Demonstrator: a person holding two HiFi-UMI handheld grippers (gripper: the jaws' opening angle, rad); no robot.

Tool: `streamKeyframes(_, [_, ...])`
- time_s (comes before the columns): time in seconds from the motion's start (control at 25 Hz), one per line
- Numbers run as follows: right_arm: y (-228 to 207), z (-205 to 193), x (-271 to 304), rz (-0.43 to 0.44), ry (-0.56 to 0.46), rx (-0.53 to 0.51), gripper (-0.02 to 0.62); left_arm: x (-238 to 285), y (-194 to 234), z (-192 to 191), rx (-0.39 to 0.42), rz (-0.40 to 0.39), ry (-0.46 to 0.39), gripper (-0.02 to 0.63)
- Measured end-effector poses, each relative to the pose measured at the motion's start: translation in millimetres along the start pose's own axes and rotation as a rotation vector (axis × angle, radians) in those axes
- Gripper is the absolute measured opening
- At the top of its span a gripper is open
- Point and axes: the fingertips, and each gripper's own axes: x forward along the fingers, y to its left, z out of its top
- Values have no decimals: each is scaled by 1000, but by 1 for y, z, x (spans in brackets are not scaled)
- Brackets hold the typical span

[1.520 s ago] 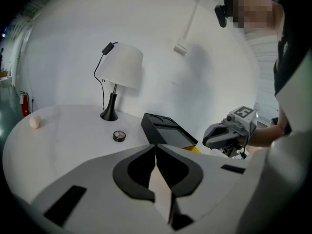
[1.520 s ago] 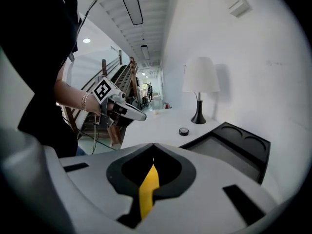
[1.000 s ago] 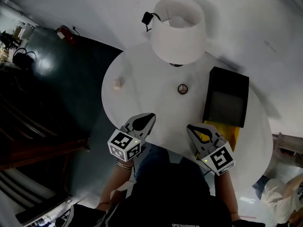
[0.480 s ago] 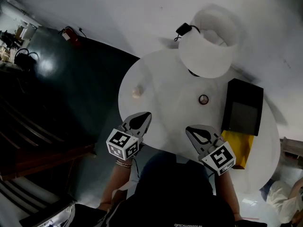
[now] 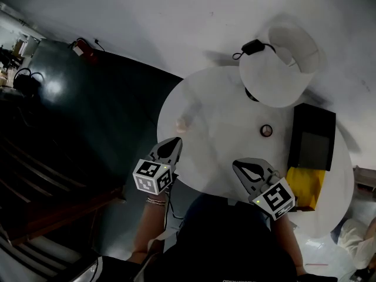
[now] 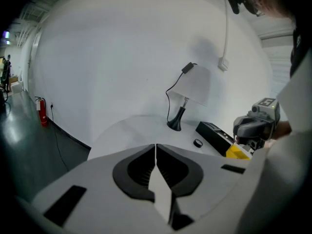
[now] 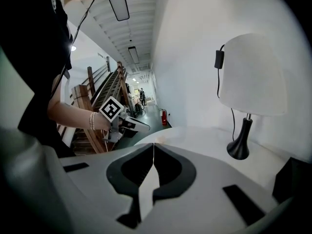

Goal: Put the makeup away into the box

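Where the makeup lies: 1 small round dark piece (image 5: 266, 130) sits on the white table (image 5: 223, 116), in the open between the lamp's foot and the box, touching neither.
Box: 1, black and flat (image 5: 313, 137), at the table's right side, near the round piece; I cannot tell whether it is open.
Yellow item: 1 (image 5: 306, 187), lying against the box's near end.
Pale lump: 1 (image 5: 181, 124), small, by the table's left rim and too blurred to name.
Left gripper: 1 (image 5: 174, 141), my jaws pressed together with nothing between them, the tip at the left rim just short of the pale lump.
Right gripper: 1 (image 5: 238, 165), my jaws likewise pressed together and bare, over the near rim and well apart from the round piece.
Marker cubes: 2, 1 on each gripper (image 5: 153, 177), each face showing a black-and-white square pattern.
Lamp: 1 (image 5: 276, 69), with a white shade, a black foot and 1 black switch (image 5: 254, 47) on its cord.
Fire extinguisher: 1, red (image 5: 79, 46), on the dark floor by the wall.
Bangles: thin ones on my left wrist (image 5: 155, 201); the count is unclear.
Writing: pale print on my dark shirt (image 5: 235, 245), too small to read.
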Motion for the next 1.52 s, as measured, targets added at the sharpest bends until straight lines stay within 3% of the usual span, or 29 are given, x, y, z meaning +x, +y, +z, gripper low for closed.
streamKeyframes(0.32, [-8, 9, 25, -19, 12, 9, 20, 18, 35, -10, -36, 21, 41, 23])
streamKeyframes(0.44, [-18, 11, 32, -81, -11, 42, 19, 25, 42, -16, -37, 18, 55, 31])
streamKeyframes(0.56, [-27, 12, 39, -124, -19, 69, 19, 35, 46, -24, -33, 6, 95, 125])
streamKeyframes(0.76, [-26, 22, 50, -134, -25, 56, 20, 45, 56, -29, 10, 24, 130, 166])
streamKeyframes(1.16, [-36, 19, 42, -202, -29, 72, 20, 64, 62, -46, 37, 29, 213, 166])
streamKeyframes(1.52, [-35, 16, 29, -234, -46, 78, 20, 53, 58, -36, 30, 44, 155, 118])
